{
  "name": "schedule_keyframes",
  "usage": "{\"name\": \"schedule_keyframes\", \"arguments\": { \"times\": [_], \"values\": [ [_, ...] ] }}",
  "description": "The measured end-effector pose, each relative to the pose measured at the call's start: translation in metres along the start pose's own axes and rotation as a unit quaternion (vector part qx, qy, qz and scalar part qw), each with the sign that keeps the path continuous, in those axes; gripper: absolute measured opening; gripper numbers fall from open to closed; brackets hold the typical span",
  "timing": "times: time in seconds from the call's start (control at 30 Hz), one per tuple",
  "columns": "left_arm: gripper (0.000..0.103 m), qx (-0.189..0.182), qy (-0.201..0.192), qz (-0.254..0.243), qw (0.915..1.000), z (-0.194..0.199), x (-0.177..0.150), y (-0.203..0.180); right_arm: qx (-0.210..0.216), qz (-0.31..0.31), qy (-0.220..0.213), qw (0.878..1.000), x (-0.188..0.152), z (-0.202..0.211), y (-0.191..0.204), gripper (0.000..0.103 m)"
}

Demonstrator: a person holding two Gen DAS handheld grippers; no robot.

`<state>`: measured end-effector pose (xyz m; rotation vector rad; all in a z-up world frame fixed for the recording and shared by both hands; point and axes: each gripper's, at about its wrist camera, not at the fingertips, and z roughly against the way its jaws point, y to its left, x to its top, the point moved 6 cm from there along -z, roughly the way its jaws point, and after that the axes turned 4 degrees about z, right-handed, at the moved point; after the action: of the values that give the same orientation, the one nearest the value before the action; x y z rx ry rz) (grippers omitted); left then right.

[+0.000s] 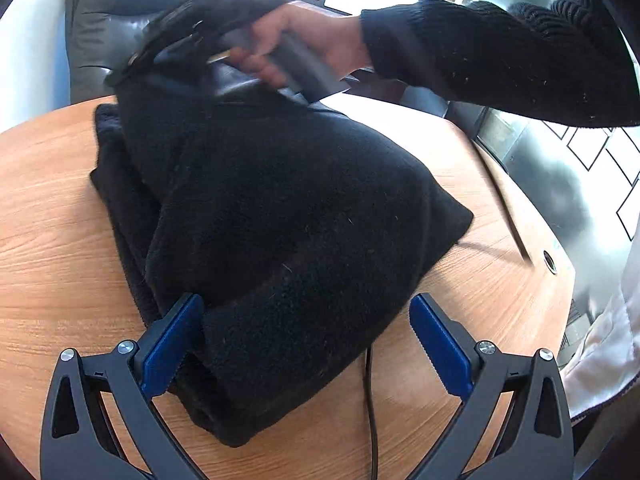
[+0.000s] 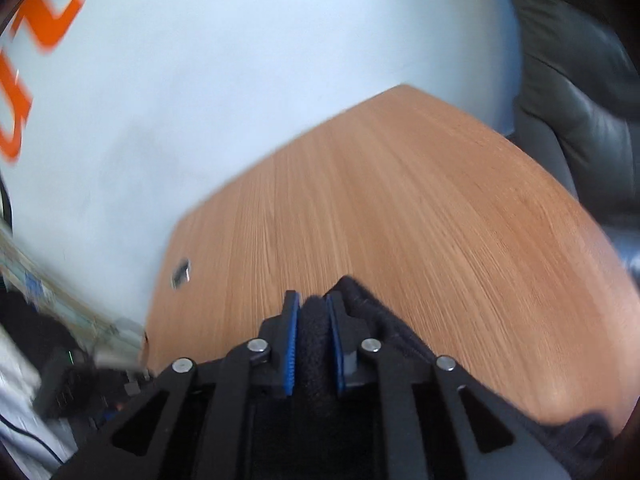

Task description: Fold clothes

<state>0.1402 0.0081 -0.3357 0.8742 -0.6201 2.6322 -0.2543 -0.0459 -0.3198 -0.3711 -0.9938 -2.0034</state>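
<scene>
A black fleece garment lies bunched on the wooden table. My left gripper is open at the garment's near end, its blue pads on either side of a thick fold and the left pad touching the cloth. At the far end a hand in a black sleeve holds my right gripper, blurred, with the garment's far edge lifted off the table. In the right wrist view my right gripper is shut on a fold of the black fleece, above the bare table.
A dark leather chair stands behind the table. A black cable runs over the tabletop near my left gripper. A cable hole sits by the right edge. A white cloth hangs at the right. A pale wall with orange letters faces the right gripper.
</scene>
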Motion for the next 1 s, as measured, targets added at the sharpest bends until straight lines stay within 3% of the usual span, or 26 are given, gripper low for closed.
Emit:
{"name": "schedule_keyframes", "arguments": {
  "times": [0.07,0.1,0.17,0.23,0.3,0.5,0.57,0.6,0.67,0.77,0.83,1.0],
  "values": [
    [0.103,0.002,0.001,-0.002,1.0000,-0.001,0.000,-0.002,-0.037,-0.014,0.044,0.998,-0.014,-0.029,-0.013,0.012],
    [0.103,0.002,0.001,-0.001,1.0000,-0.001,0.000,-0.003,-0.047,-0.014,0.042,0.998,-0.015,-0.028,-0.012,0.012],
    [0.103,0.003,0.002,0.001,1.0000,-0.001,0.000,-0.004,-0.059,-0.003,0.011,0.998,-0.012,-0.008,-0.003,0.024],
    [0.103,0.003,0.000,0.003,1.0000,-0.001,0.000,-0.004,-0.071,0.008,-0.021,0.997,-0.008,0.011,0.007,0.083],
    [0.103,0.004,-0.001,0.002,1.0000,-0.001,-0.001,-0.005,-0.097,0.035,-0.013,0.995,-0.019,0.027,0.012,0.093],
    [0.103,0.004,-0.004,0.004,1.0000,-0.005,0.003,-0.009,-0.182,0.128,0.037,0.974,-0.059,0.074,0.024,0.095],
    [0.103,0.004,-0.003,0.001,1.0000,0.000,0.000,-0.006,-0.203,0.151,0.060,0.965,-0.072,0.081,0.022,0.093],
    [0.103,0.005,-0.001,-0.001,1.0000,0.003,-0.002,-0.005,-0.205,0.151,0.076,0.964,-0.078,0.069,0.015,0.087],
    [0.103,0.006,0.001,-0.003,1.0000,0.002,-0.002,-0.005,-0.191,0.118,0.081,0.971,-0.082,0.053,0.004,0.083],
    [0.103,0.006,0.002,-0.004,1.0000,0.003,-0.003,-0.004,-0.163,0.076,0.046,0.983,-0.078,0.041,0.007,0.070],
    [0.103,0.006,0.001,-0.006,1.0000,0.003,-0.004,-0.005,-0.156,0.073,0.027,0.985,-0.072,0.038,0.018,0.050],
    [0.103,0.008,0.001,-0.009,0.9999,0.006,-0.007,-0.008,-0.154,0.077,0.043,0.984,-0.068,0.029,0.023,0.058]
  ]
}}
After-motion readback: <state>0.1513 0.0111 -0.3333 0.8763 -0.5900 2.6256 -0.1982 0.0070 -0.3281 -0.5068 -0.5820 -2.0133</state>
